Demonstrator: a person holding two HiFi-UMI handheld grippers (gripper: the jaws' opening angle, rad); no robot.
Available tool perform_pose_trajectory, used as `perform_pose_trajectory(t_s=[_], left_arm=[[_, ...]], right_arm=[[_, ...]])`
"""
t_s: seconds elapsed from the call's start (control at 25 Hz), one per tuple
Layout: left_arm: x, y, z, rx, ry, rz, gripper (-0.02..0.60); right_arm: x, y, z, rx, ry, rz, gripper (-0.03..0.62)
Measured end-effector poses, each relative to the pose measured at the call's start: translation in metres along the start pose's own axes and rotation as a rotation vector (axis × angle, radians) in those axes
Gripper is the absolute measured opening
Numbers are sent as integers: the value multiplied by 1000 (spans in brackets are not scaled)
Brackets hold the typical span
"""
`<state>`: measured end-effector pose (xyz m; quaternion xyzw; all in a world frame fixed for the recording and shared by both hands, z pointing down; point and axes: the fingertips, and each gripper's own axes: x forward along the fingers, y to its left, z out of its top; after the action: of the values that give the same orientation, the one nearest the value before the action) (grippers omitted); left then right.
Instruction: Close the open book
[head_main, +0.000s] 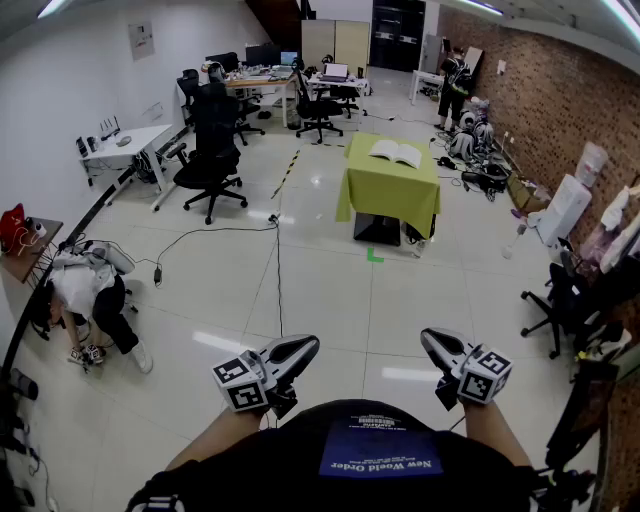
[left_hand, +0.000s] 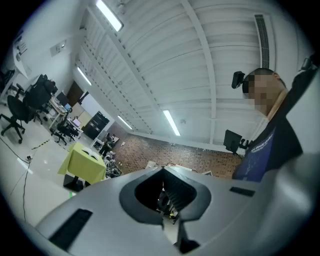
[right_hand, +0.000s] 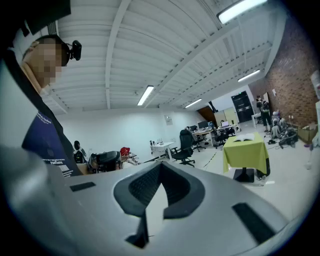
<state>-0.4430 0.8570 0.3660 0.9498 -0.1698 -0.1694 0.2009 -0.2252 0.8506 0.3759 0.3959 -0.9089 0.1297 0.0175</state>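
Head view: book lies open (pages up) on table.

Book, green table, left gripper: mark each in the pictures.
Book (head_main: 397, 152): head view, on the open pages.
Green table (head_main: 390, 198): head view, on the cloth's front drape.
Left gripper (head_main: 303, 346): head view, at the closed tips.

Bright ceiling tube lights glare off the glossy floor; fisheye edges bend and darken.

Head view downward, 2 gripper views forward; shared far table
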Motion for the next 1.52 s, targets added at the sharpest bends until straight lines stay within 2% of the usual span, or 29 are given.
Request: perform_pose_trajectory(t_s=[0.36,0.64,0.84,1.0,1.16,1.32,1.52], left_arm=[[-28,35,5,-37,21,-5,6],[4,65,3,-50,35,6,6],[61,88,6,-24,37,47,6],[132,83,8,-13,-1,61,6],[196,85,4,-8,-7,80,6],[247,90,-4,-8,19,61,6],[295,100,-13,-19,74,32,6]], right_arm=[[45,17,-9,7,43,10,-12],[54,-28,-11,34,40,6,-12],[61,-96,1,38,0,57,-12],[44,-155,26,32,22,97,-12],[27,-213,47,17,-4,126,-12],[14,-257,58,2,-23,122,-12],[-5,-299,58,25,-33,74,-12]])
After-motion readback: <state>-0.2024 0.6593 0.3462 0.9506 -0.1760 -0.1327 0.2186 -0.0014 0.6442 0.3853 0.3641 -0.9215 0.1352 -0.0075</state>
